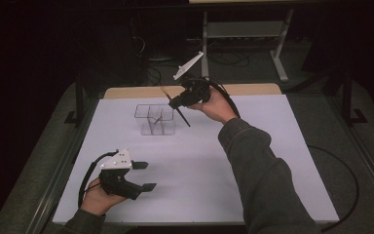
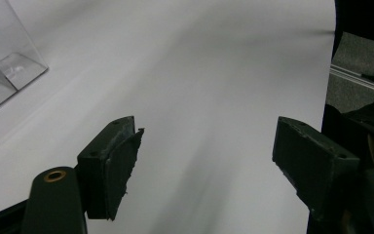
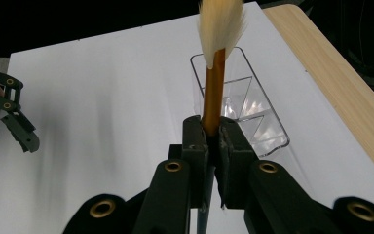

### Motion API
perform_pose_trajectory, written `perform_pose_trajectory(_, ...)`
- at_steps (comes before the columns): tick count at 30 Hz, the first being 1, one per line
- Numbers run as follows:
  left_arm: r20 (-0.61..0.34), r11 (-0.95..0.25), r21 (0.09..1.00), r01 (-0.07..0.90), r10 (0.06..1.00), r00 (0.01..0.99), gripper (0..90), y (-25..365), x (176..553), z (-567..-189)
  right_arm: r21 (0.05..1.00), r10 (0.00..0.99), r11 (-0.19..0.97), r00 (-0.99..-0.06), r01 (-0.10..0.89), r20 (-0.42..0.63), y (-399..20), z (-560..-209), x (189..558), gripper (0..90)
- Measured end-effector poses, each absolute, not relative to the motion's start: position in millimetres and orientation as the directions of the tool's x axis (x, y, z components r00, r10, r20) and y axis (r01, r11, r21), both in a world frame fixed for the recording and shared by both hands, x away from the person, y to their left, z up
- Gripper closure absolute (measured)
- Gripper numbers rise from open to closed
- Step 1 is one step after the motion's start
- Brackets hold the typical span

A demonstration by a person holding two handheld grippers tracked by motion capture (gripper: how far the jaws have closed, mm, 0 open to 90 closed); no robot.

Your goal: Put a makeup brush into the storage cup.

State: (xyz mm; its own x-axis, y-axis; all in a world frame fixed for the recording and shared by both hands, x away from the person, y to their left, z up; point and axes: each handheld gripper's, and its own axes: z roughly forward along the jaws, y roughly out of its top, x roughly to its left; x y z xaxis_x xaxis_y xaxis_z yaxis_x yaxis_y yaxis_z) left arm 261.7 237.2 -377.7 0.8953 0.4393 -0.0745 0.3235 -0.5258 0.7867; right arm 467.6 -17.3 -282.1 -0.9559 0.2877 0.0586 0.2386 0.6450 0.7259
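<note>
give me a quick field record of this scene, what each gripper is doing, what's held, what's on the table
surface: white sheet over a wooden table
right gripper: jaws shut on a brush
brush: orange-brown handle, pale bristle tuft pointing away from the jaws, dark lower handle hanging below in the high view
container: clear plastic box with inner dividers, on the sheet, beside and below the held brush
left gripper: jaws open, nothing between them, low over bare sheet at the near left
hands: left hand, right hand
</note>
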Motion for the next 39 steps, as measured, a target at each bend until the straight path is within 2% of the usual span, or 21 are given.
perform_pose_trajectory(39, -0.087, -0.483, 0.808, 0.336, 0.467, 0.88, 22.6, 246, 260, -375, 0.729, 0.31, 0.646, -0.951, 0.227, 0.022, 26, -274, 496, 82.8)
